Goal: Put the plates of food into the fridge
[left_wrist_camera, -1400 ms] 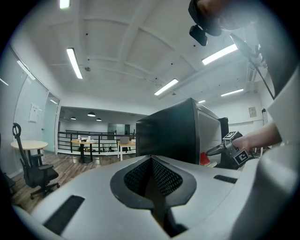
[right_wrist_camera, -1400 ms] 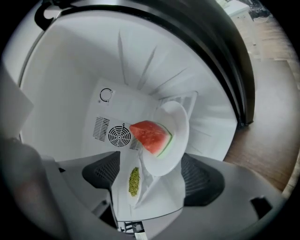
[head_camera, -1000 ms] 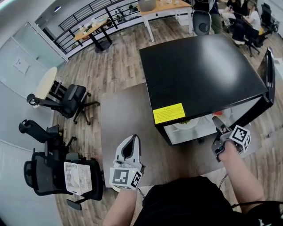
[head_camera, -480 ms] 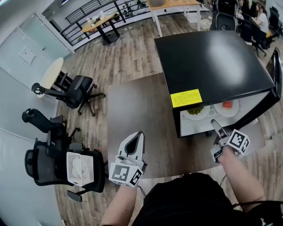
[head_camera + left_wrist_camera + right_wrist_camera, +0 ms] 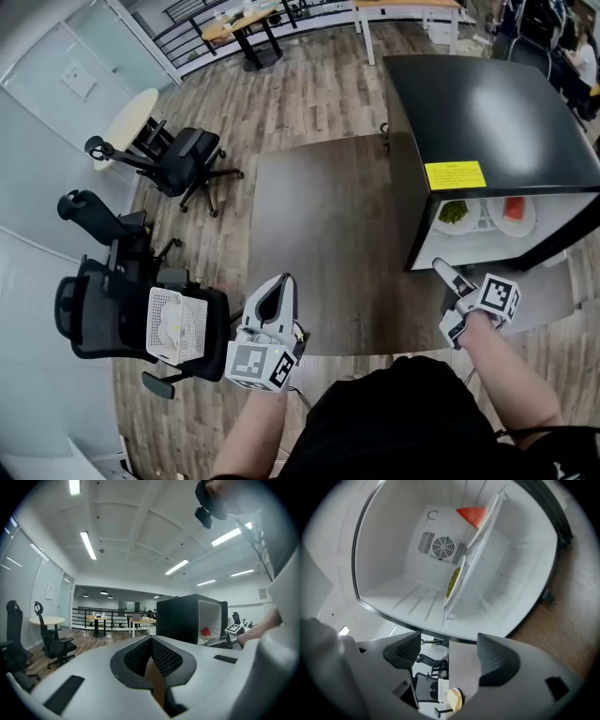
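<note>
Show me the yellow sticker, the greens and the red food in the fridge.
yellow sticker (image 5: 455, 175), head view, its middle.
greens (image 5: 454, 212), head view, middle of the pile.
red food (image 5: 514, 206), head view, its middle.

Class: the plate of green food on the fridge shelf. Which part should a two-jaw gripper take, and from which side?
Best grip the near rim of the plate of green food, coming in through the fridge opening. It lies flat on the shelf, so only its thin edge offers a pinch; the fridge and the plate of red food close off other sides.
</note>
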The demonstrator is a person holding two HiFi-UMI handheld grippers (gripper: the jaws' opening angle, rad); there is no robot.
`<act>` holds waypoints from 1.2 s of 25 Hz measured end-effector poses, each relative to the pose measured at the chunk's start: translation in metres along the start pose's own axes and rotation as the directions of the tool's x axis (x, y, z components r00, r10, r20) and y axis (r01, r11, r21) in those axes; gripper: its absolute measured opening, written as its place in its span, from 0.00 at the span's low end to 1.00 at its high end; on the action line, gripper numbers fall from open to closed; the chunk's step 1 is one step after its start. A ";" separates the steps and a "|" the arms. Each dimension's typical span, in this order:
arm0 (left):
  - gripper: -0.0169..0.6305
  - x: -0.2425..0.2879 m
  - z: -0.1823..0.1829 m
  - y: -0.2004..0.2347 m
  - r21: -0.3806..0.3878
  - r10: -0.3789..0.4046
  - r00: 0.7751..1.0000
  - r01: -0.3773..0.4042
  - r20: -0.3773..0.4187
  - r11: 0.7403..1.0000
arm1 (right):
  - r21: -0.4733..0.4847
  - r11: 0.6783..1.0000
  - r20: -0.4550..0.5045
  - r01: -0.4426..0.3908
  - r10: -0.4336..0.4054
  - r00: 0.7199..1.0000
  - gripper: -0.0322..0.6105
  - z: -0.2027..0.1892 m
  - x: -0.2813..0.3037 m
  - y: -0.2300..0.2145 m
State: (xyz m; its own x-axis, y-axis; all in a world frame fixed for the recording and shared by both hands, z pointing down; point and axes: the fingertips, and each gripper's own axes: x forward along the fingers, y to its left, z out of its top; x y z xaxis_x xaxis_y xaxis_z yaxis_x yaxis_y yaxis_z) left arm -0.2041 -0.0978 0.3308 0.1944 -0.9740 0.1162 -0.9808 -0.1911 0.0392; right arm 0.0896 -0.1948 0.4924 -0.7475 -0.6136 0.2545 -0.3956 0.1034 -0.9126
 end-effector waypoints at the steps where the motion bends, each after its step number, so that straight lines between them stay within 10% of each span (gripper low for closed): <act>1: 0.03 -0.009 -0.002 0.008 -0.004 0.019 1.000 -0.019 -0.001 1.000 | -0.003 1.000 -0.029 -0.013 0.013 0.999 0.65 -0.011 0.006 0.005; 11: 0.03 -0.096 0.000 0.080 -0.032 0.200 0.980 -0.200 -0.002 0.979 | 0.081 0.994 -0.297 -0.073 0.094 0.950 0.65 -0.128 0.066 0.045; 30: 0.03 -0.269 -0.038 0.157 -0.084 0.433 0.901 -0.434 -0.038 0.897 | 0.060 0.987 -0.636 -0.148 0.152 0.757 0.65 -0.356 0.107 0.109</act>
State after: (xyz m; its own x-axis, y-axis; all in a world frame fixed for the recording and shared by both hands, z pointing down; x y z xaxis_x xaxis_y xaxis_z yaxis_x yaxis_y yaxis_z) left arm -0.4099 0.1392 0.3437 -0.2487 -0.9554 0.1592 -0.9626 0.2620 0.0684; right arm -0.2232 0.0292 0.5341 -0.9651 0.0493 0.2573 -0.2478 0.1465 -0.9577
